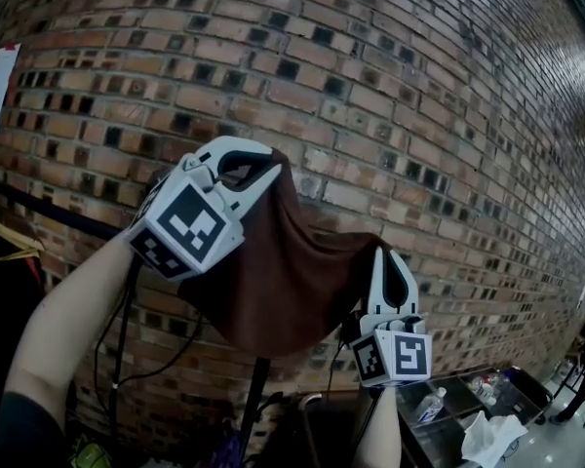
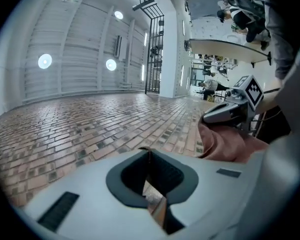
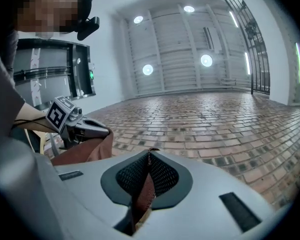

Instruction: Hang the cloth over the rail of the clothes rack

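Observation:
A brown cloth (image 1: 283,276) hangs spread between my two grippers, held up in front of a brick wall. My left gripper (image 1: 273,162) is shut on its upper left corner, and a thin cloth edge (image 2: 157,209) shows between the jaws. Lower and to the right, my right gripper (image 1: 385,252) is shut on the other corner, with brown fabric (image 3: 142,194) pinched between its pads. Each gripper view shows the other gripper with the cloth (image 2: 225,141) draped from it. A dark bar (image 1: 49,211) runs along the wall at the left; I cannot tell whether it is the rack's rail.
A dark upright pole (image 1: 253,408) stands below the cloth. A yellow hanger (image 1: 0,240) hangs at the far left. At the lower right a dark table (image 1: 448,427) holds a plastic bottle (image 1: 429,405) and a crumpled white cloth (image 1: 492,437).

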Available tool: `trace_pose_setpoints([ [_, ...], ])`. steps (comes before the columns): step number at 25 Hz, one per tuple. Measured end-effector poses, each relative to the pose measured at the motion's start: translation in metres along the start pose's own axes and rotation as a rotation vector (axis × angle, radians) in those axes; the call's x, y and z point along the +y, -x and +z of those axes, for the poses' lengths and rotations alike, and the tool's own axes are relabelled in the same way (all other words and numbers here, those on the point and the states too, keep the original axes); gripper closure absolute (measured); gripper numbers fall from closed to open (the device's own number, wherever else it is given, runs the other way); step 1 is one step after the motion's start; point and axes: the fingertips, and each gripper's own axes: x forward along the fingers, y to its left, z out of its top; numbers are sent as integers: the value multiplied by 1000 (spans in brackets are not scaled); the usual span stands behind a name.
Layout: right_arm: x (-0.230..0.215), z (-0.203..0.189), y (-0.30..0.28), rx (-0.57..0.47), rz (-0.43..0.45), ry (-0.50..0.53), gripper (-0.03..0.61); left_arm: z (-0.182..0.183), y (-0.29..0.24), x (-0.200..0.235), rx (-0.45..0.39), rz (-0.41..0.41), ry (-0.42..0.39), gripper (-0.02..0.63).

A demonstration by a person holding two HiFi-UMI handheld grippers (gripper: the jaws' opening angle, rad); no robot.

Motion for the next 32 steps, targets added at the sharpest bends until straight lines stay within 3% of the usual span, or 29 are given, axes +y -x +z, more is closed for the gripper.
trace_pose_setpoints([
  [7,-18,24,-16,-58,-7,44,551,7,-34,49,-77,108,79,589],
  [11,17,34,-39,-92,28,98,551,-13,-27,89,-85,159,80,588],
  [17,90,46,-82,-111,55,122,551,-50,9,151,-103,172,5,584],
  [23,148,39,-119,-88,65,136,551,-96,38,190,-39,121,-34,583],
  [26,163,26,-128,-24,86,178,551,-125,51,197,-29,105,-8,583],
  [28,176,35,-134,-55,107,149,550,-141,58,197,5,82,-8,583],
  [32,196,28,-135,-32,161,279,550,-171,67,193,88,69,1,583],
])
